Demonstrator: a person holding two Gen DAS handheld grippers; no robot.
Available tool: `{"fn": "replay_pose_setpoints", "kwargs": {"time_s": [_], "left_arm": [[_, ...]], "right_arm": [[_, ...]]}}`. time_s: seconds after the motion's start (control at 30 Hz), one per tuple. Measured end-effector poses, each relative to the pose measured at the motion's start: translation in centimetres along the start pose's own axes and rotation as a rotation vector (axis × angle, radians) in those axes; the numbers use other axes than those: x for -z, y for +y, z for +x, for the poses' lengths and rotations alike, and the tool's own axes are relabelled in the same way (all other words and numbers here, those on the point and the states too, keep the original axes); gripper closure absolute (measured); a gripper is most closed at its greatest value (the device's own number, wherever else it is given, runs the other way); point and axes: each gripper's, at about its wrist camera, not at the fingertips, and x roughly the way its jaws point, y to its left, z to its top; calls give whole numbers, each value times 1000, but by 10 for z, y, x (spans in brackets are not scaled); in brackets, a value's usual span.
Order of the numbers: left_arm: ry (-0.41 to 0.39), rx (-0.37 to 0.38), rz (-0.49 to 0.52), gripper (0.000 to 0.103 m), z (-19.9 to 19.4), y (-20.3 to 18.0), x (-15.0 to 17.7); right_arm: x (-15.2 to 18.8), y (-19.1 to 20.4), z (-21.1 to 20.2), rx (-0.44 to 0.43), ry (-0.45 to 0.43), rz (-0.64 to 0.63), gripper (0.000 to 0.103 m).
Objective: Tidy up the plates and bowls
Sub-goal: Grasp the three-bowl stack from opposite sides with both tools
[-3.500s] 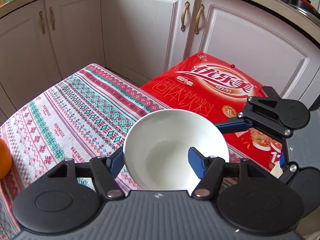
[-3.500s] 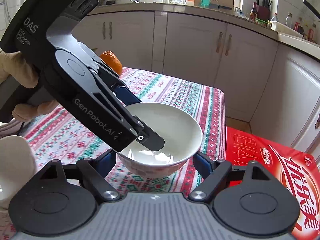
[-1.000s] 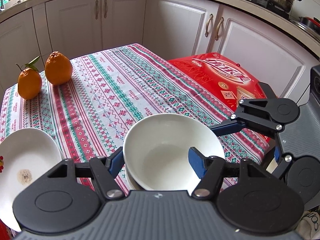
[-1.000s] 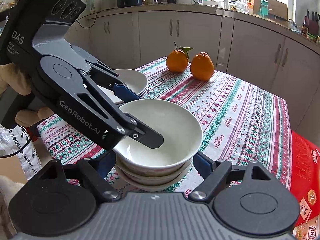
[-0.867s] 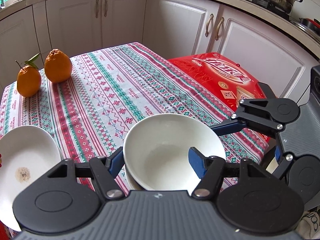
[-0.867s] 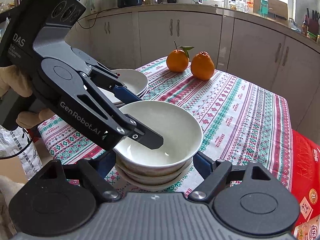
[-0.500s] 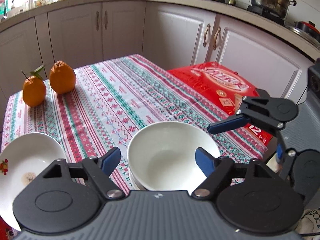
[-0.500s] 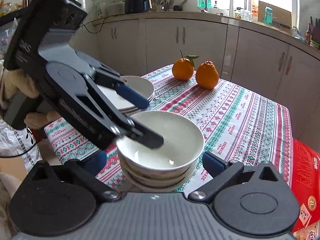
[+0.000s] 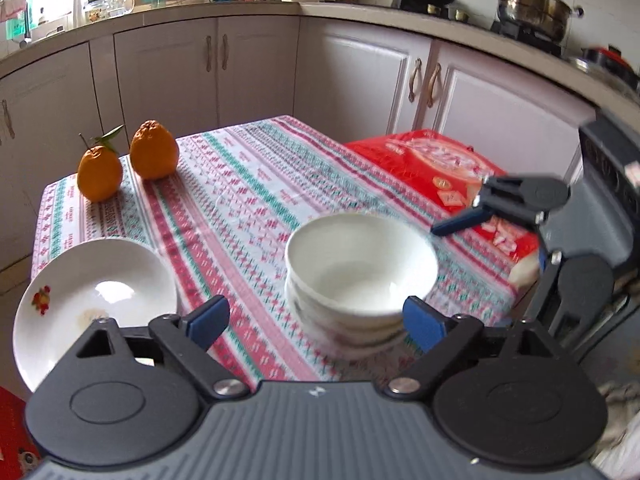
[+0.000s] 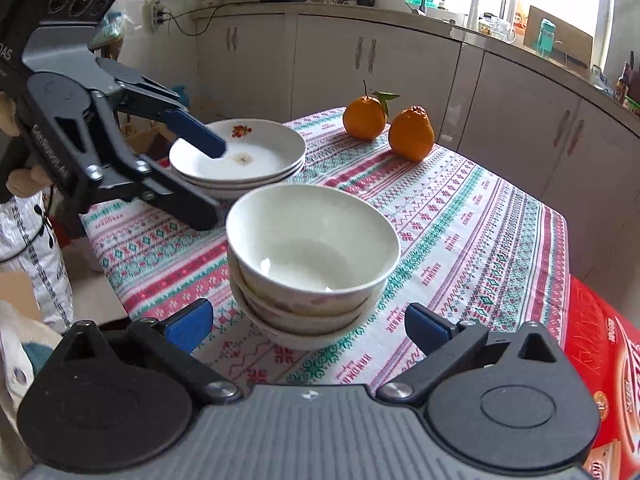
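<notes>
A stack of three glossy white bowls (image 10: 312, 256), the top one deep, empty and nested squarely, sits on the patterned tablecloth (image 10: 472, 240) just ahead of both the left gripper (image 9: 316, 320) and right gripper (image 10: 308, 324), each spread wide and holding nothing.

A stack of three white ceramic bowls (image 10: 312, 256) stands near the front edge of the surface, which is covered by a red, green and white patterned cloth (image 10: 480, 216). Just behind it to the left sits a stack of shallow white plates (image 10: 240, 156), with only a narrow strip of cloth between them. Two orange citrus fruits (image 10: 388, 124) block the far end. The cloth to the right of the bowls lies bare up to a red printed carton (image 10: 600, 352) beside the surface.
</notes>
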Motion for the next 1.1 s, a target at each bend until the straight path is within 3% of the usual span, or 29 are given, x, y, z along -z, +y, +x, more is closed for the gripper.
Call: {"fn": "replay_pose_setpoints", "kwargs": {"time_s": [0.23, 0.4, 0.77, 1.1], "left_arm": [[52, -5, 80, 10, 19, -6, 29], [93, 34, 147, 10, 44, -11, 37], [154, 136, 325, 12, 81, -8, 24], [190, 248, 446, 15, 90, -11, 10]], "right_arm": [[11, -2, 15, -3, 62, -70, 0], [13, -7, 33, -26, 95, -94, 0], [-3, -20, 62, -128, 151, -234, 0], [-14, -22, 74, -237, 205, -310, 3]]}}
